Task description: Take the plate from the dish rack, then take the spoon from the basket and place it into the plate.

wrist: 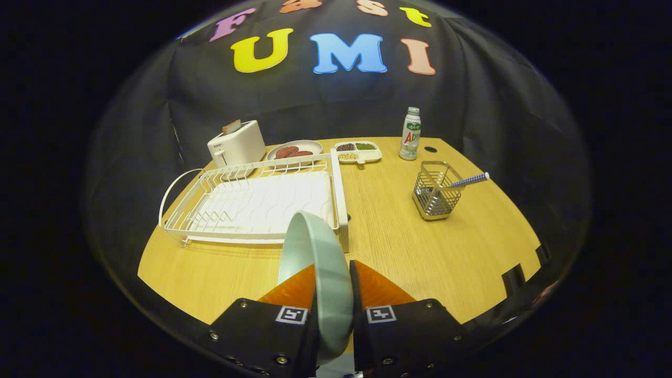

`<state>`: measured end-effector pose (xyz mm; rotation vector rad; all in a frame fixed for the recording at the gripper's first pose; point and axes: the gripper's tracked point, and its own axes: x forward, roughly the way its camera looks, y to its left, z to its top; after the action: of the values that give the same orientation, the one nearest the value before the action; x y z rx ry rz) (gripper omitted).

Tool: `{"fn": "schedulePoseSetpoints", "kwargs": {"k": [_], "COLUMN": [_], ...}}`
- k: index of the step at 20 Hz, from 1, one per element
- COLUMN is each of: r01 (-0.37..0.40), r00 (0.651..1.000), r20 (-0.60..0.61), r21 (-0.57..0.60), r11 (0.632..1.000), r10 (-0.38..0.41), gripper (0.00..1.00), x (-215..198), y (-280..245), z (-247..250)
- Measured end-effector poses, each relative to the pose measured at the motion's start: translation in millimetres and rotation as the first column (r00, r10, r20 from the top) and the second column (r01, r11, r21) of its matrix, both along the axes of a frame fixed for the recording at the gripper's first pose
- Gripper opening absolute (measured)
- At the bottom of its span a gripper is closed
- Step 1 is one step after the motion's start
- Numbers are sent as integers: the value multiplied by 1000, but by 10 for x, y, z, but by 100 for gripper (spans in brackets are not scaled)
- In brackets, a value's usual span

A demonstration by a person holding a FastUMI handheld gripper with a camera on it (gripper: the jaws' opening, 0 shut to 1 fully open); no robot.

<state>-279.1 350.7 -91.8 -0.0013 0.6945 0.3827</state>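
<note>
A pale green plate [315,262] stands on edge between my two fingers, and my gripper [332,274] is shut on its rim. It hangs over the wooden table [420,252], just in front of the white wire dish rack [252,205]. The rack holds no dishes. Beyond the fingers to the right stands a small wire basket [434,195]. A spoon with a blue-and-white striped handle [470,180] leans out of the basket toward the right.
Behind the rack sit a white toaster [237,143], a plate of brown patties [294,151] and a divided tray of grains [358,151]. A small bottle [410,133] stands at the back, beyond the basket. Bare wood lies between rack and basket.
</note>
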Motion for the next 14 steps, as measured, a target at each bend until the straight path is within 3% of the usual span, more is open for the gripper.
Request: {"fn": "schedulePoseSetpoints", "kwargs": {"k": [4,8,11,12,14], "r01": [26,100,137,138,136], "r00": [994,977,971,971,973], "r20": [-107,-204,-218,-216,-205], "r21": [104,208,161,135,135], "r11": [994,973,977,981,982], "r10": [-15,-56,-100,-106,-107], "gripper": [33,35,38,51,53], "x": [-19,-1,50,67,122], "y": [42,68,-65,-107,-136], "z": [-316,-514,-603,-647,-621]}}
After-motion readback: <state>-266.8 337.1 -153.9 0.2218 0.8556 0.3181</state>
